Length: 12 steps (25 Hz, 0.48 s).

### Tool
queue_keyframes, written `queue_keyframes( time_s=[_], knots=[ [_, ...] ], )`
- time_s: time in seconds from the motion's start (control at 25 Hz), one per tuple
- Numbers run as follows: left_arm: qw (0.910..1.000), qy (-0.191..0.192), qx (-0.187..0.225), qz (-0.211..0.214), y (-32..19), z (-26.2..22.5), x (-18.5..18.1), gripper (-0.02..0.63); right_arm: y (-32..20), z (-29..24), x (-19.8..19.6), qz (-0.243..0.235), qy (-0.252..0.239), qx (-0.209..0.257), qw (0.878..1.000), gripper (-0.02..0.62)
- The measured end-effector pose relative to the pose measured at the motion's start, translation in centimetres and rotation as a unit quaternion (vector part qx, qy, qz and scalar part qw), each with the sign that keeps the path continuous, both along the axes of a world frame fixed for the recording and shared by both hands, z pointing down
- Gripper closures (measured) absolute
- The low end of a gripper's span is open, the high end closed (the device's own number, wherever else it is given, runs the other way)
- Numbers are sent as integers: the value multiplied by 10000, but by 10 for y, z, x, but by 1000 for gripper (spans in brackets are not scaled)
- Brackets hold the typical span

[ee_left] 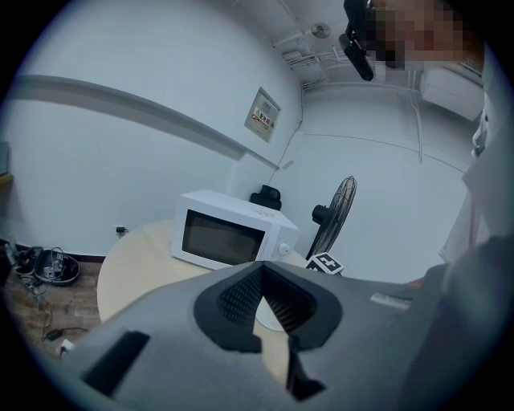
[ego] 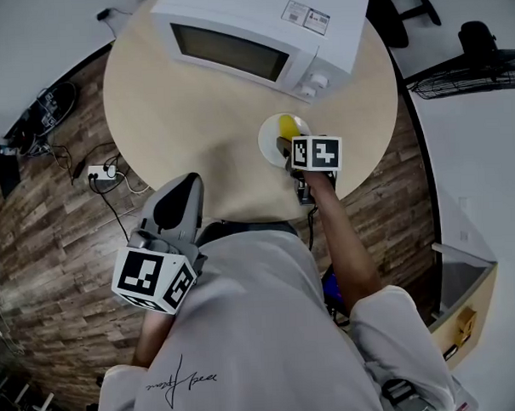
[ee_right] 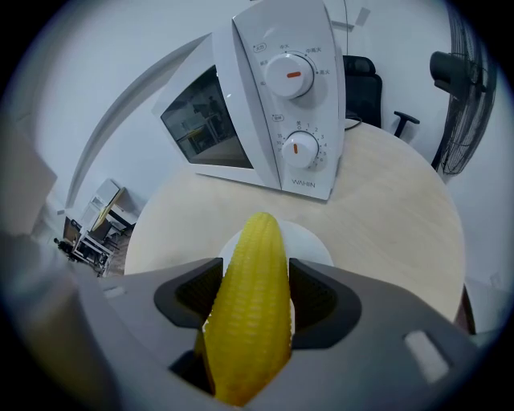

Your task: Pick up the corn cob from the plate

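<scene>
A yellow corn cob (ee_right: 249, 305) sits between the black pads of my right gripper (ee_right: 250, 282), which is shut on it. The cob's tip points toward the microwave. Under it lies a white plate (ee_right: 312, 239) on the round table. From the head view the cob (ego: 285, 125) shows as a yellow patch over the plate (ego: 269, 141), with the right gripper (ego: 286, 145) at the plate's near side. My left gripper (ego: 186, 183) hangs off the table's near edge by the person's body; in its own view the left gripper (ee_left: 261, 281) is shut and holds nothing.
A white microwave (ego: 250, 35) stands at the back of the round beige table (ego: 185, 118), just beyond the plate. A standing fan (ego: 469, 70) is at the right, and a power strip with cables (ego: 98, 173) lies on the wooden floor at the left.
</scene>
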<state>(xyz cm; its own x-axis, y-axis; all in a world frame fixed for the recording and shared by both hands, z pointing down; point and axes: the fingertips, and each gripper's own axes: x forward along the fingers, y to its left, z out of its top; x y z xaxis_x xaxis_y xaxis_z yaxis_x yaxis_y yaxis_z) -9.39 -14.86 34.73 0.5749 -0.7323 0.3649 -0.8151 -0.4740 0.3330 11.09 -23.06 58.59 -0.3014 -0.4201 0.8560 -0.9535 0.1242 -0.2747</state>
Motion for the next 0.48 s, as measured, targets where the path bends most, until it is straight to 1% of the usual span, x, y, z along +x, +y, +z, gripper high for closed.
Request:
queue_keyframes(
  time_s=[0.12, 0.28, 0.48],
  knots=[
    [10000, 85, -17, -2, 0, -1, -1, 615, 0, -5, -2, 102, -166, 21, 9998, 322],
    [9999, 133, -8, 13, 1, 1, -1, 615, 1, -11, -4, 103, -208, 97, 9997, 322],
    [10000, -16, 48, 22, 3, 2, -4, 615, 2, -24, -4, 228, -350, 215, 9989, 322]
  ],
)
